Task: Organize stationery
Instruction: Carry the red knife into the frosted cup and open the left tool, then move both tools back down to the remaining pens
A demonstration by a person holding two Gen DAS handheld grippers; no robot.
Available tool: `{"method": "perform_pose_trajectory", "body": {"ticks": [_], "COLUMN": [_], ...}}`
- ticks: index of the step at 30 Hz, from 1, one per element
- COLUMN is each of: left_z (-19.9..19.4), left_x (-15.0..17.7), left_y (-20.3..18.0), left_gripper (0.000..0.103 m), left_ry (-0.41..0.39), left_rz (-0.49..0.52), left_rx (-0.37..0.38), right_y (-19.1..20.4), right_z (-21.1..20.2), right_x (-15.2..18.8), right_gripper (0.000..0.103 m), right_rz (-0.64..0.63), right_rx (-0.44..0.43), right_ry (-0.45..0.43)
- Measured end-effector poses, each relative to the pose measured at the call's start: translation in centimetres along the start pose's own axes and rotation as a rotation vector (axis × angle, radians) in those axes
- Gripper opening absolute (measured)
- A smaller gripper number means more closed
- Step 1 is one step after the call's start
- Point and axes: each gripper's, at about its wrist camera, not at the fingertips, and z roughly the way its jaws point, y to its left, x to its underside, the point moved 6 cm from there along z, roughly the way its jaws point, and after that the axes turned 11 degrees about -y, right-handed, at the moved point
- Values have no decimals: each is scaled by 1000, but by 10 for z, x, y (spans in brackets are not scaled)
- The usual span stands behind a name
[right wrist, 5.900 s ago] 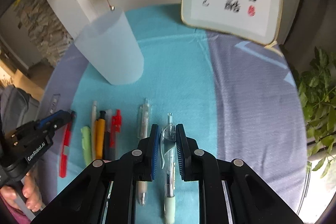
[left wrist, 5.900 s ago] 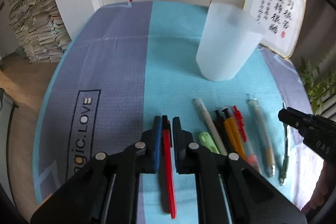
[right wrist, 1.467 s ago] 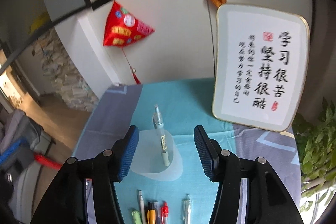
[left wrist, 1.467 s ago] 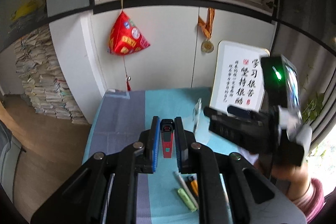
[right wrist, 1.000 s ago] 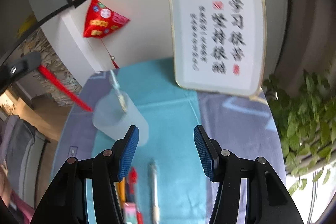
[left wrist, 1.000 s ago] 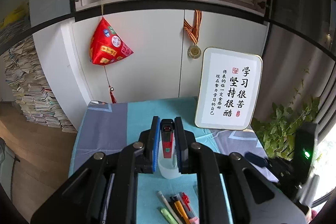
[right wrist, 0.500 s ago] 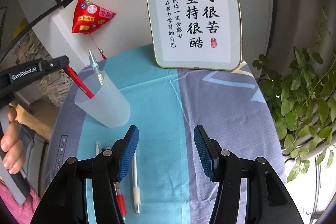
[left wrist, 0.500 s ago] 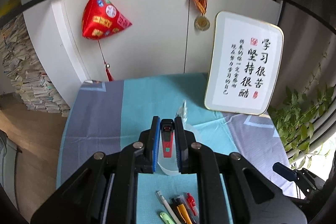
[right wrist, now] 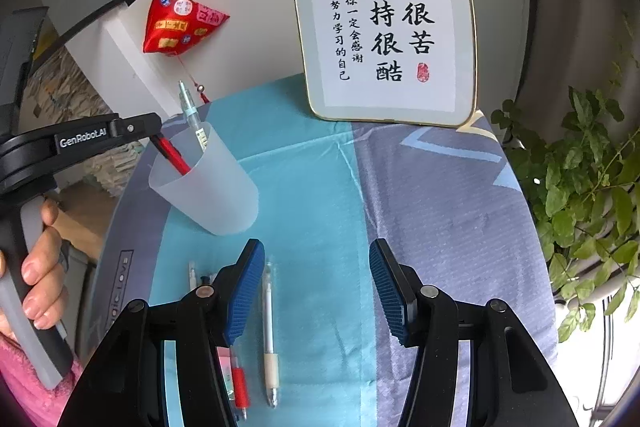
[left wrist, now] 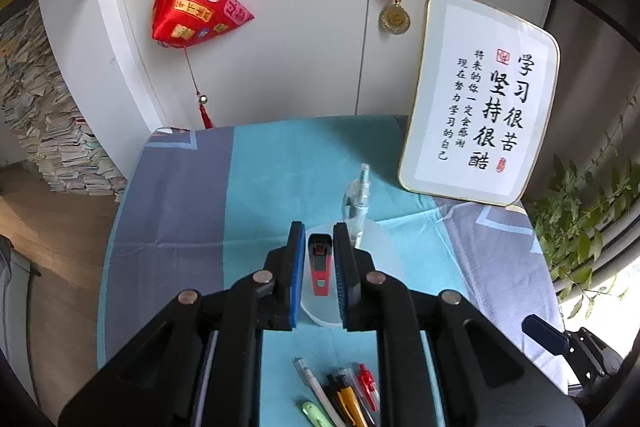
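My left gripper (left wrist: 318,239) is shut on a red pen (left wrist: 320,265) and holds it over the frosted white cup (left wrist: 382,239). From the right wrist view, that red pen (right wrist: 174,155) slants down into the cup (right wrist: 216,187), its lower end inside the rim, with the left gripper (right wrist: 154,131) at its top. A clear pen (right wrist: 192,115) stands in the cup too. My right gripper (right wrist: 316,283) is open above the cloth, nothing between its fingers. A white pen (right wrist: 269,331) lies just left of its gap.
Several more pens (left wrist: 340,395) lie in a row on the blue and grey tablecloth (right wrist: 440,207) near its front edge. A framed calligraphy board (right wrist: 384,23) leans at the back right. A leafy plant (right wrist: 580,187) stands off the right edge. A hand (right wrist: 40,267) grips the left handle.
The left gripper has sunk toward the cup with the red pen, whose tip now sits inside the rim. The right gripper has dropped slightly and stays open.
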Motion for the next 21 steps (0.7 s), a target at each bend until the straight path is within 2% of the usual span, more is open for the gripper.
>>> {"method": "perform_pose_trajectory", "body": {"ticks": [2, 5, 14, 21], "left_z": [-1, -9, -63, -91], "left_x": [0, -1, -11, 17], "left_y": [0, 1, 13, 32], "left_gripper": [17, 33, 41, 42], "left_ry": [-1, -14, -113, -119], "left_rz": [2, -6, -10, -39], "left_rx": [0, 6, -9, -24], "right_y": [1, 1, 13, 25], "right_z": [0, 0, -9, -13], "right_x": [1, 1, 3, 11], "right_gripper": [55, 55, 55, 55], "right_rz": [1, -2, -28, -63], "right_rx": [-3, 2, -5, -3], "right_ry": [3, 8, 10, 25]}}
